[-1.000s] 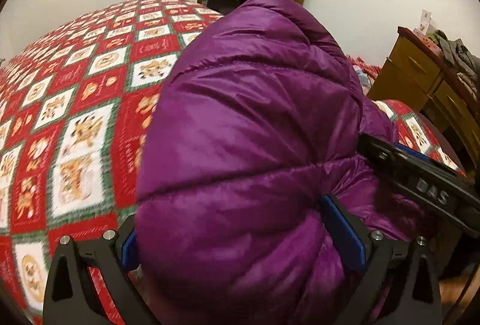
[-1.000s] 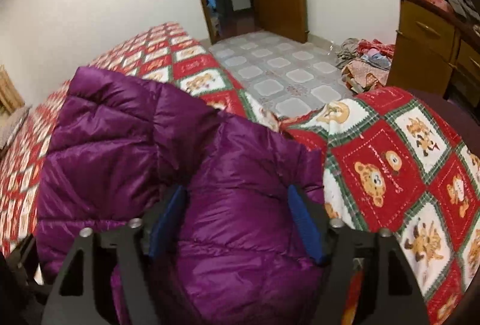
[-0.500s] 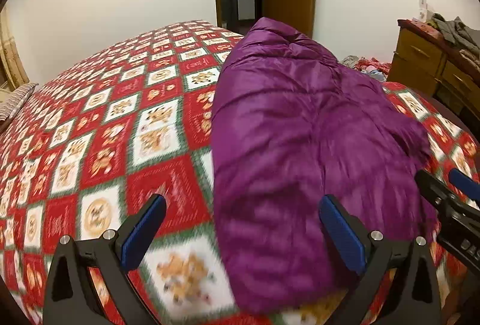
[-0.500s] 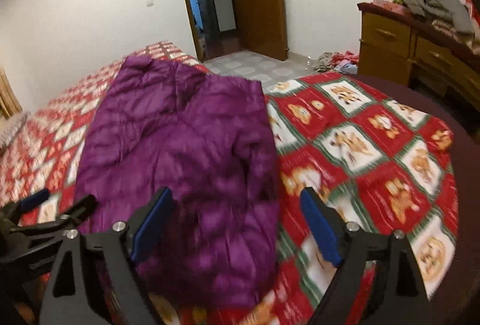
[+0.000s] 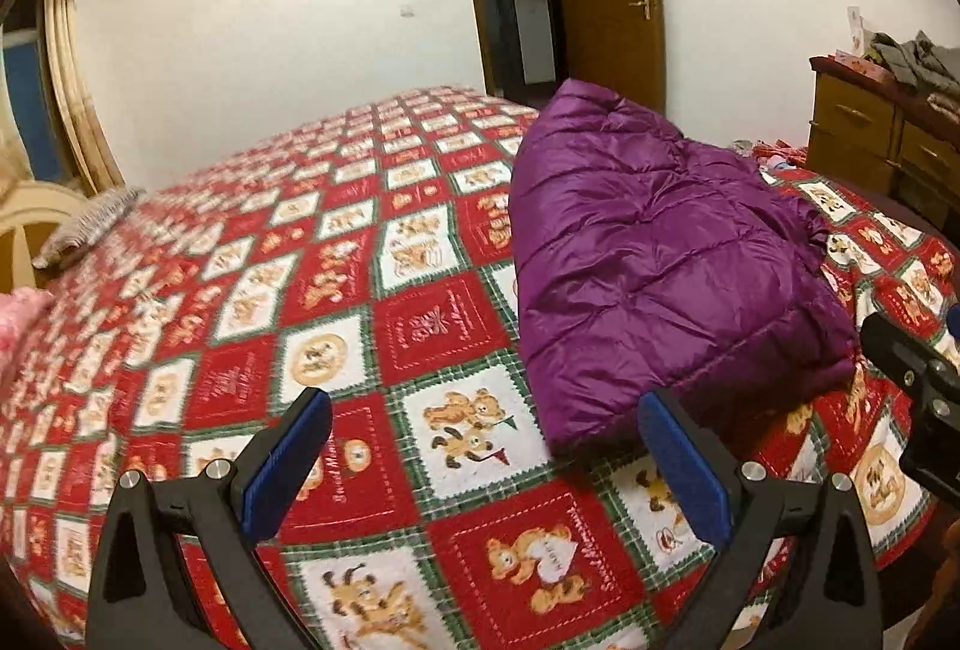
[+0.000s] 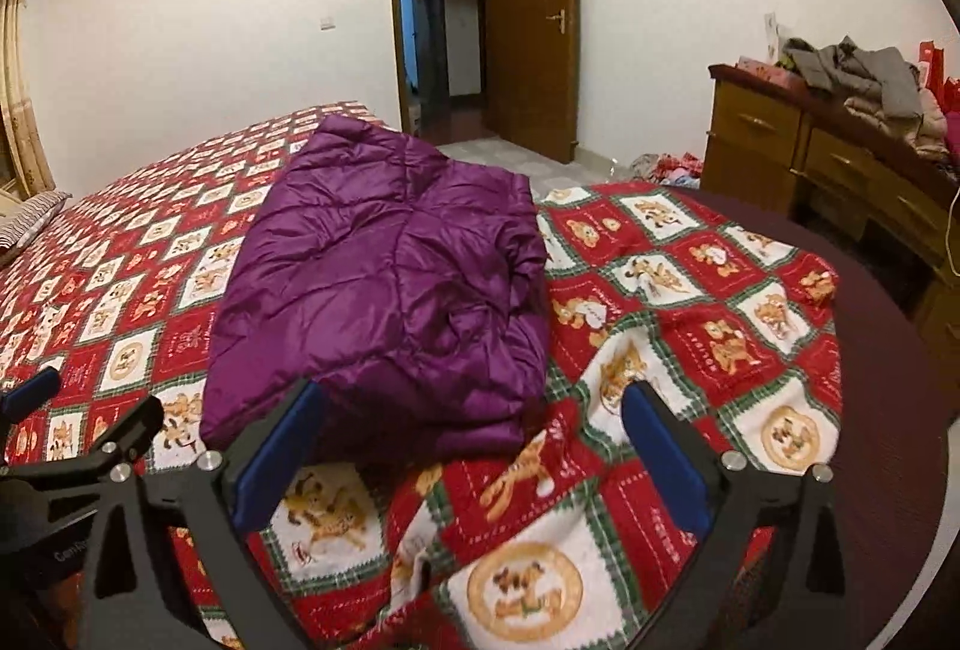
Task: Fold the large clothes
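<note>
One purple jacket (image 6: 384,290) lies folded, long axis toward the door (image 6: 531,14).

Home bedroom: bed (image 5: 240,290), dresser (image 6: 780,140)

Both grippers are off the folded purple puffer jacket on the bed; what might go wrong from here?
The puffy purple quilted jacket may spring back open, since neither the left gripper nor the right gripper holds it. It also lies near the edge of the red patterned bedspread, so a nudge might slide it off.
</note>
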`<state>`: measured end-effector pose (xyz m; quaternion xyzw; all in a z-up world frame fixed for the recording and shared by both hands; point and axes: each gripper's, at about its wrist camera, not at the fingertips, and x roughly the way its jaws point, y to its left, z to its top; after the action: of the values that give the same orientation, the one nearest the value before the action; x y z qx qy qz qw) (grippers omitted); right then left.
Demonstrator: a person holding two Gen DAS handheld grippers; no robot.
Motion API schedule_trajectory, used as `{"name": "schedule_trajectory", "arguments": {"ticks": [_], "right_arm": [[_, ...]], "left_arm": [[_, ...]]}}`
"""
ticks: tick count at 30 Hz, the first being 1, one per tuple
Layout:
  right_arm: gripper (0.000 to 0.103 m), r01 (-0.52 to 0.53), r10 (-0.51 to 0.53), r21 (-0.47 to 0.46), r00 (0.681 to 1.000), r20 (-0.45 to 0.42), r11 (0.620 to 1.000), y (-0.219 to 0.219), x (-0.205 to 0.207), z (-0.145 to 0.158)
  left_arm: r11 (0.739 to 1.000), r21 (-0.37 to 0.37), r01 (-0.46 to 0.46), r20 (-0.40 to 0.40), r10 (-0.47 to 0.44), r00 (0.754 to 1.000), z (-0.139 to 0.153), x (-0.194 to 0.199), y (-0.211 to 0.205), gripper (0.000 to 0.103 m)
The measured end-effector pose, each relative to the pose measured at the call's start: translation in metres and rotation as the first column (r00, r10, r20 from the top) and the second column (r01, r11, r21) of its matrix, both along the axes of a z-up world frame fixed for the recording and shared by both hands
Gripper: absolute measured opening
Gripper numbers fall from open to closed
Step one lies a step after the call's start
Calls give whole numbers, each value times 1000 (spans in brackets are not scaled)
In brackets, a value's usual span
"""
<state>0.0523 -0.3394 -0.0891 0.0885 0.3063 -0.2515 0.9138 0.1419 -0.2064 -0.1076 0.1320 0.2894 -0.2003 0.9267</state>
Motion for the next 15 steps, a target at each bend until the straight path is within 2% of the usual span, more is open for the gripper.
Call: {"name": "schedule_trajectory", "arguments": {"ticks": [3,7,15], "right_arm": [[102,3,-3,-6,999,34,1000,4,-8,6],[102,18,-17,-17,997,70,1000,9,-18,18],[103,32,-13,-116,987,162,993,32,-41,54]], "left_arm": [[1000,-22,16,10,-15,1000,5,-13,6,102],[995,-92,29,7,-29,1000,21,-26,16,102],[984,-176,38,110,-19,994,58,-61,37,102]]}}
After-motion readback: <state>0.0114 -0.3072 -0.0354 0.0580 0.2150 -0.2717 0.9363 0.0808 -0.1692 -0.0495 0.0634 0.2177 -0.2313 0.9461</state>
